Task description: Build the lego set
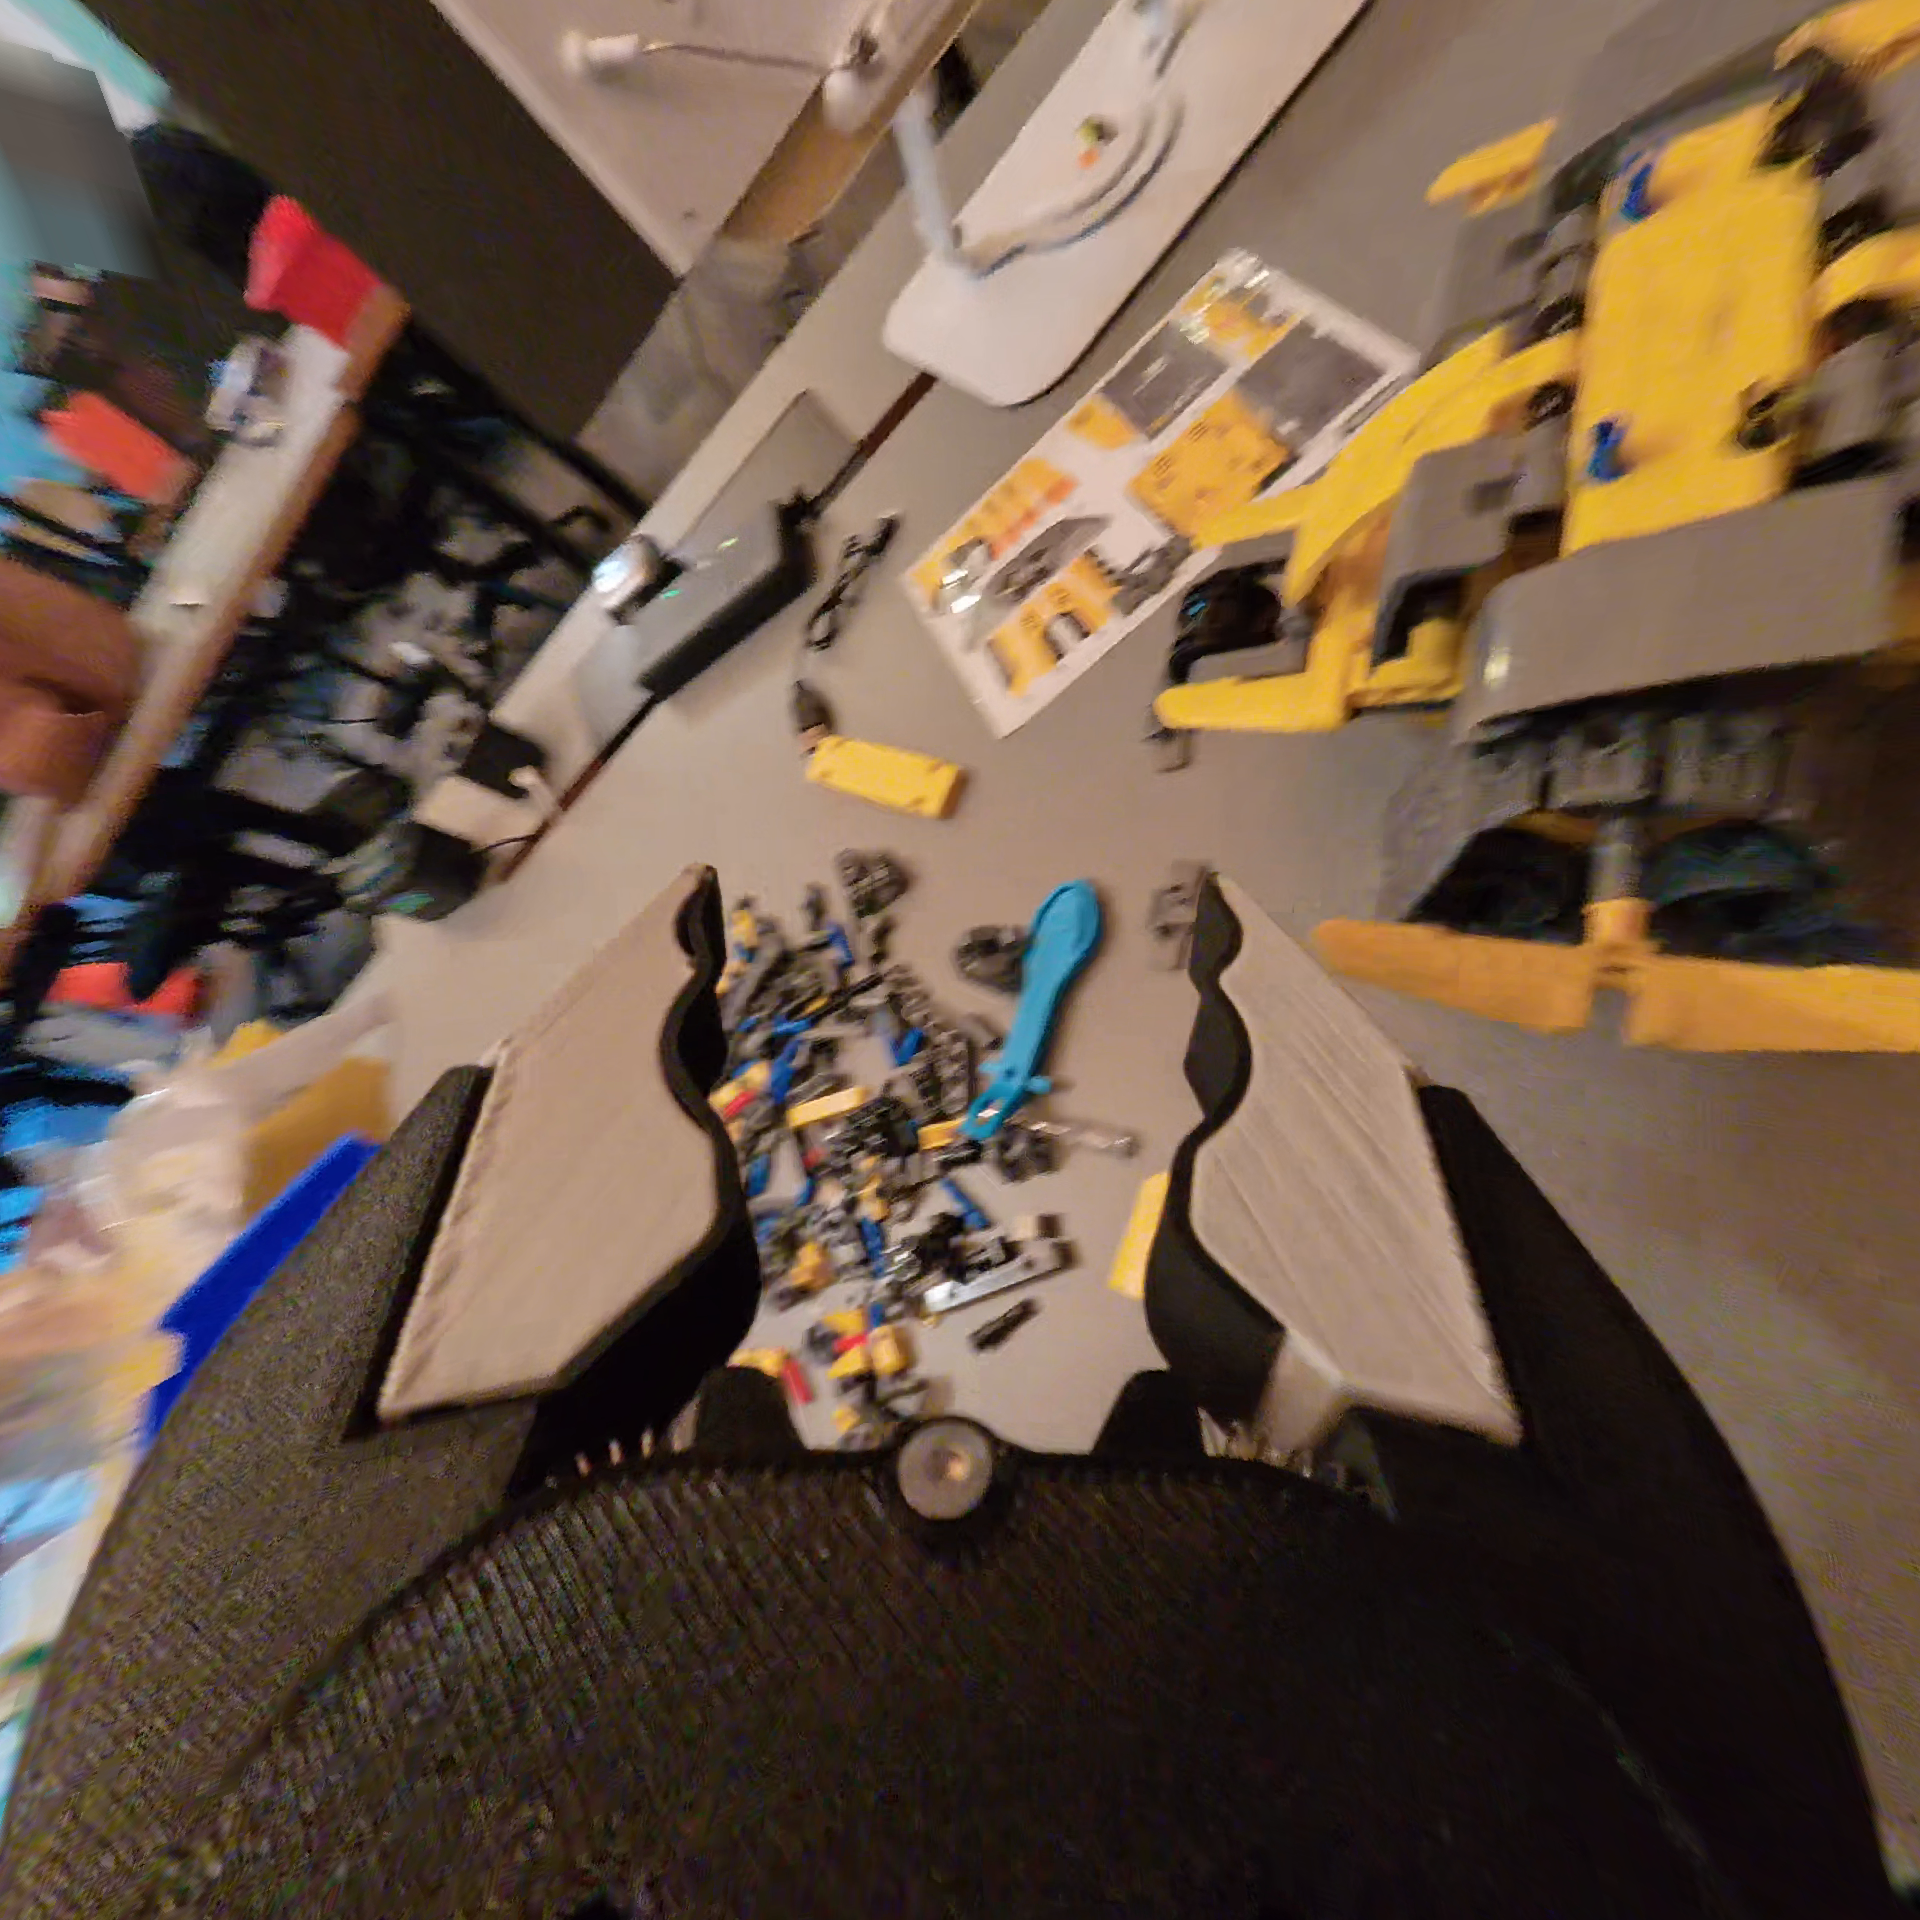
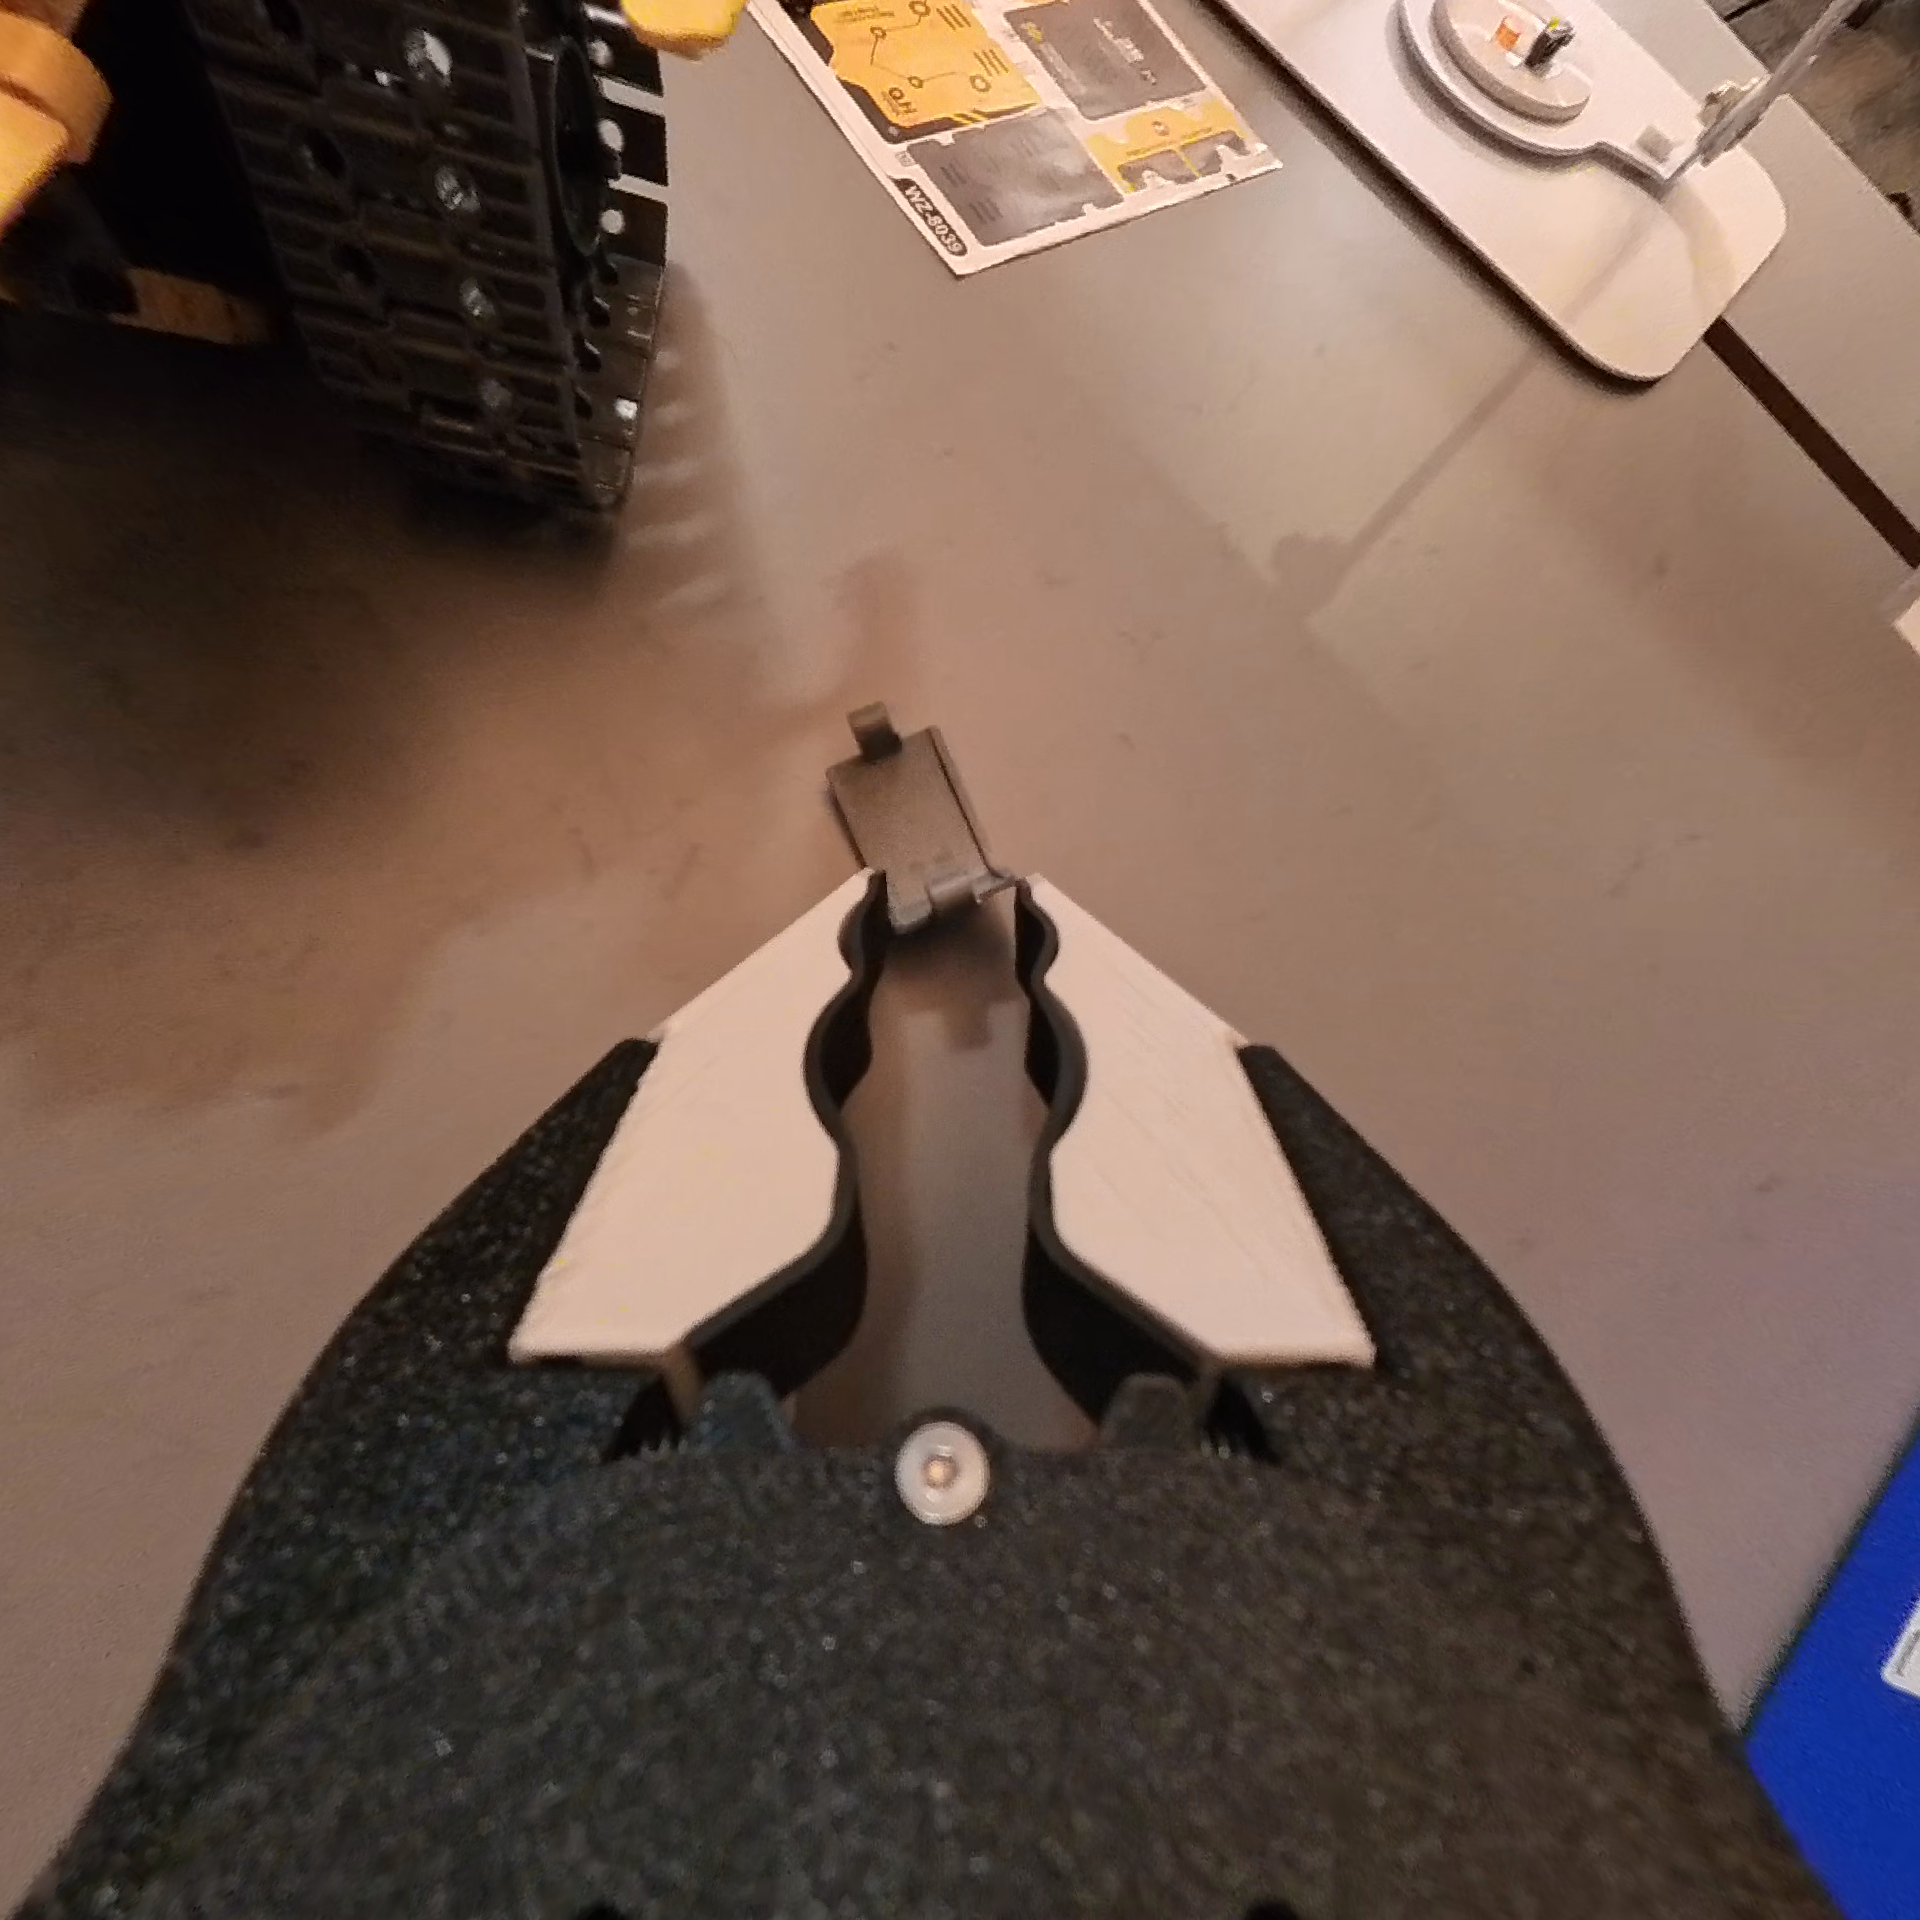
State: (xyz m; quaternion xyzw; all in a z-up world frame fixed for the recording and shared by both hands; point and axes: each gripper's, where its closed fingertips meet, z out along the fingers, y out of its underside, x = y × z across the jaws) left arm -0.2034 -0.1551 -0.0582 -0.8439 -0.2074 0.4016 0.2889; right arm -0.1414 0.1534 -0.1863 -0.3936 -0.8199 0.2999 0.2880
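Observation:
My left gripper (image 1: 951, 894) is open and empty, held above a pile of small black, blue and yellow building pieces (image 1: 873, 1132) on the grey table (image 1: 1455, 1247). A light blue tool (image 1: 1039, 987) lies at the pile's right side, between the fingers in view. A large yellow and grey brick-built vehicle (image 1: 1621, 499) stands to the right. My right gripper (image 2: 940, 888) is shut on a small dark grey flat piece (image 2: 909, 816) that sticks out past the fingertips, low over the bare table (image 2: 1247, 644). The vehicle's black track (image 2: 447, 239) is at the upper left.
A printed sticker sheet (image 1: 1153, 488) (image 2: 1039, 114) lies beyond the pile. A white stand base (image 1: 1049, 208) (image 2: 1579, 177) sits farther back. A loose yellow panel (image 1: 883, 774) and a dark box with cables (image 1: 717, 582) lie past the pile. A blue bin (image 2: 1849, 1455) is at the table's near edge. About 35 cm separates my left fingertips from my right. Between my left fingertips and the loose yellow panel (image 1: 883, 774) there is roughly 20 cm.

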